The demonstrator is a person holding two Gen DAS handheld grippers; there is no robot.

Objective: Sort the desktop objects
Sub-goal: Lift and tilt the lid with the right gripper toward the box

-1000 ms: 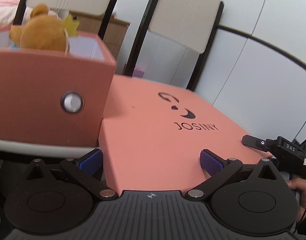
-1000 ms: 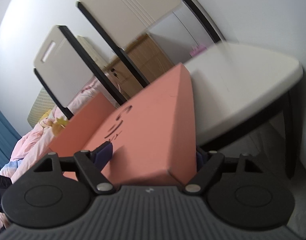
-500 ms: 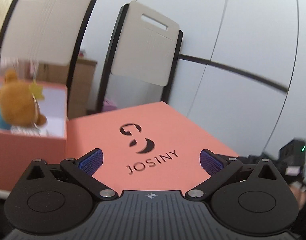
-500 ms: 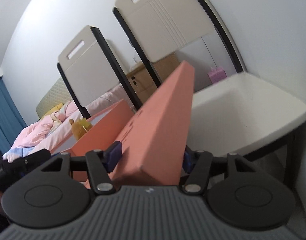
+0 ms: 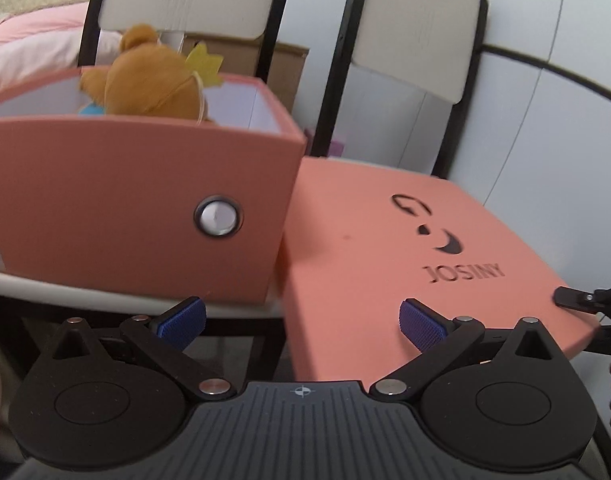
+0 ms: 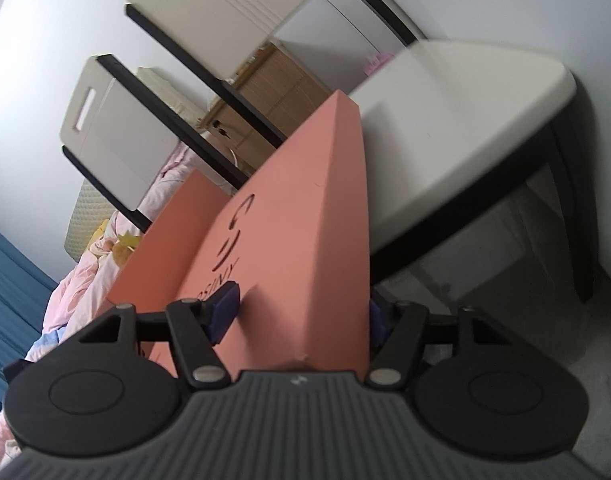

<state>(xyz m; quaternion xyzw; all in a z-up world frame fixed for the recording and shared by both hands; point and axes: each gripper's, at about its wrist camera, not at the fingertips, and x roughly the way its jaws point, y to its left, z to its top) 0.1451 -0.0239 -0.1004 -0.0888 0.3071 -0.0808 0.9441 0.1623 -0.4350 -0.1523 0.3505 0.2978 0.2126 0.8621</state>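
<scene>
Salmon-pink cardboard box lid [image 6: 301,240] printed JOSINY sits edge-on between the right gripper [image 6: 301,316]'s blue pads, its jaws opening and the near corner between them. The left gripper [image 5: 301,320] stands wide, one blue pad [image 5: 419,326] over the lid's top face, the other clear of it. Lid lies partly on the cream tabletop [image 6: 457,120], just beside the open salmon-pink box [image 5: 125,192] holding a brown plush bear [image 5: 153,84].

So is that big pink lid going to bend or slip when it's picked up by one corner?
The lid probably stays stiff: its edges look straight. It may swing, since the right gripper, its jaws opening, holds only one corner.
</scene>
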